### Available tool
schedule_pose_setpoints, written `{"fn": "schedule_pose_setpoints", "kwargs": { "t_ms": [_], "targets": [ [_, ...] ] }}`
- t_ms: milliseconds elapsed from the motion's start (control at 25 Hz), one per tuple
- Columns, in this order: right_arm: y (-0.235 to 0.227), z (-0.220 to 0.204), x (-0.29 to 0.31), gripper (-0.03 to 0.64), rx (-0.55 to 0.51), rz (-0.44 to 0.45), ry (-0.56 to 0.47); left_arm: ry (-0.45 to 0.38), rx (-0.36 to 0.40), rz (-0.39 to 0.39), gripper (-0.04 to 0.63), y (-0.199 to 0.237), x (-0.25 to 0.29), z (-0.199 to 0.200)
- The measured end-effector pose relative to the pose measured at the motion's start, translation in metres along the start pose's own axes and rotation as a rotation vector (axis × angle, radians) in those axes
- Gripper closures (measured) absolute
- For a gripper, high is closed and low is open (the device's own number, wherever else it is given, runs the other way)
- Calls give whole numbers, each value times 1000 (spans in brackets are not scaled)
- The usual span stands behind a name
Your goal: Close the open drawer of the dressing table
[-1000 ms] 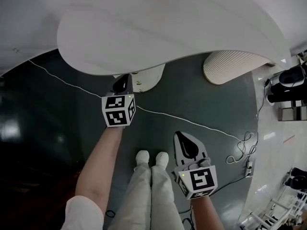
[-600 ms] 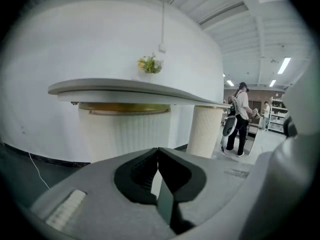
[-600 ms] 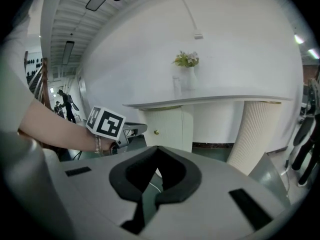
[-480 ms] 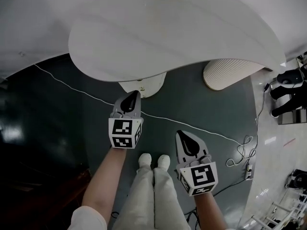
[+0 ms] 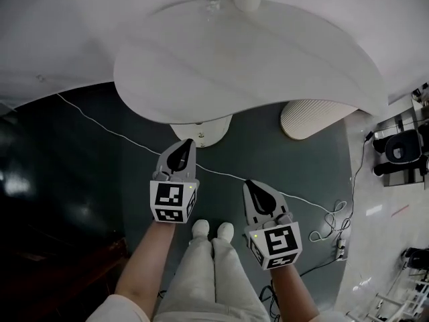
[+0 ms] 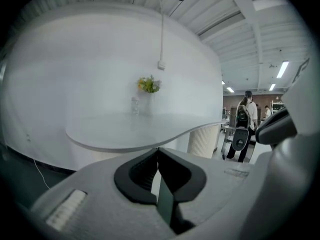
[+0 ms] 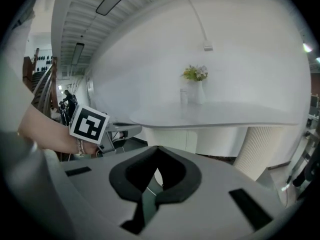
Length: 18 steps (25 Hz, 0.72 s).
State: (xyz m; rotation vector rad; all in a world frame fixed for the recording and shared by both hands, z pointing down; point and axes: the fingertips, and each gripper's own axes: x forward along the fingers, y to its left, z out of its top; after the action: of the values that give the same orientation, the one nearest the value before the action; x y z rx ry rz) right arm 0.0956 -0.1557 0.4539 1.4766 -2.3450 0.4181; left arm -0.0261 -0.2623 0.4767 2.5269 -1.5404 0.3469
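Note:
The white dressing table [image 5: 255, 66] has a curved top, and its round base [image 5: 201, 131] stands below the near edge. No drawer shows in any view. My left gripper [image 5: 182, 146] is shut and holds nothing; it points at the base, just short of the table's edge. My right gripper [image 5: 255, 188] is shut and holds nothing, lower and further right over the dark floor. In the left gripper view the shut left gripper [image 6: 158, 151] faces the table top [image 6: 135, 131]. The right gripper [image 7: 157, 150] faces the table top [image 7: 215, 116] from the side.
A vase of flowers [image 6: 148, 85] and a glass [image 6: 135, 105] stand at the table's back. A ribbed white pedestal [image 5: 312, 118] stands to the right. A white cable [image 5: 94, 119] crosses the floor. The person's shoes [image 5: 211, 230] are between the grippers. Two people [image 6: 245, 119] stand far off.
My left gripper has drawn back from under the table's edge toward the person and now lies level with the right one. More of the table top shows. The right gripper has barely moved.

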Motion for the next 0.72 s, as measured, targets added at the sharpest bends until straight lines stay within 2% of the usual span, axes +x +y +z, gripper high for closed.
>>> {"fn": "schedule_pose_setpoints", "kwargs": {
  "t_ms": [240,480,720],
  "targets": [
    [11,40,-18,620,-43,31,-27,-35,49,-3,578,-9,-32,47],
    [24,74,-42,620,-79,57,-52,-70,150,-12,578,-22,-61,91],
    [19,106,-66,620,-78,38,-83,-130,143,-21,578,-36,-90,136]
  ]
}}
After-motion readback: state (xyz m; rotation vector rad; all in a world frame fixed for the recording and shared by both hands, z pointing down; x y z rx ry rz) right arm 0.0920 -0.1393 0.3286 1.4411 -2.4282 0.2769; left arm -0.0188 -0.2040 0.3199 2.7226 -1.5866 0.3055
